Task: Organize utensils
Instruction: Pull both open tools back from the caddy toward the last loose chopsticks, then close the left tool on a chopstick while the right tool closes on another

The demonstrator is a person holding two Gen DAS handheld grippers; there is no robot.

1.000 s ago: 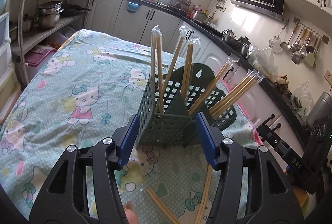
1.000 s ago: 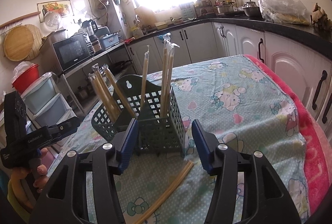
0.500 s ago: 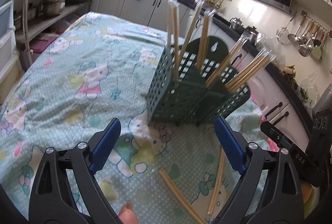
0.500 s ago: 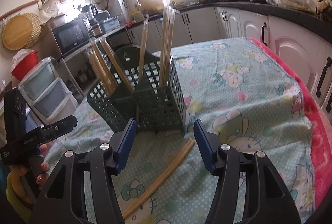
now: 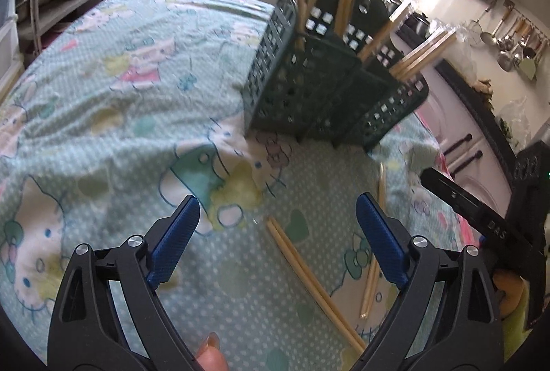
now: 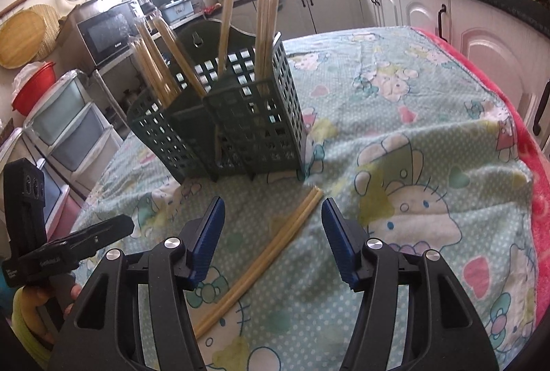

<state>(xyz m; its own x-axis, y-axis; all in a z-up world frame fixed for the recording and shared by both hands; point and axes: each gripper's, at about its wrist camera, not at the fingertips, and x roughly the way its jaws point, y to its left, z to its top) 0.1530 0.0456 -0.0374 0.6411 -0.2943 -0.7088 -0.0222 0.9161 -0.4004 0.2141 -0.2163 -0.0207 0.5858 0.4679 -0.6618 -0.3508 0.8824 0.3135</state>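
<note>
Both sets of jaws stand apart with nothing gripped: my left gripper point(image 5: 276, 235) has just been opening and now gapes wide over the cloth, with one end of a chopstick pair point(image 5: 309, 278) lying between its blue pads point(image 5: 173, 238) untouched, while my right gripper point(image 6: 273, 235) is spread less far, hanging over another pair point(image 6: 271, 250) that runs diagonally on the cloth between its pads, no contact that I can see. From the left view that second pair point(image 5: 373, 254) lies just right of the first, the two angled apart. Beyond them sits the green holder point(image 6: 220, 127), a perforated basket with side-by-side compartments, standing on the table with its feet pressing into the patterned tablecloth point(image 6: 395, 102). Wrapped chopsticks point(image 6: 266, 13) stand up in its compartments, some upright, others leaning outward toward one end. I see the far tip of the right-hand pair reaching close to the holder's base. The table's edge on my right carries a pink blanket border point(image 6: 536, 185), beside white cabinets point(image 6: 491, 44). A microwave point(image 6: 106, 32) and plastic drawers point(image 6: 65, 130) stand off the table's left side.
</note>
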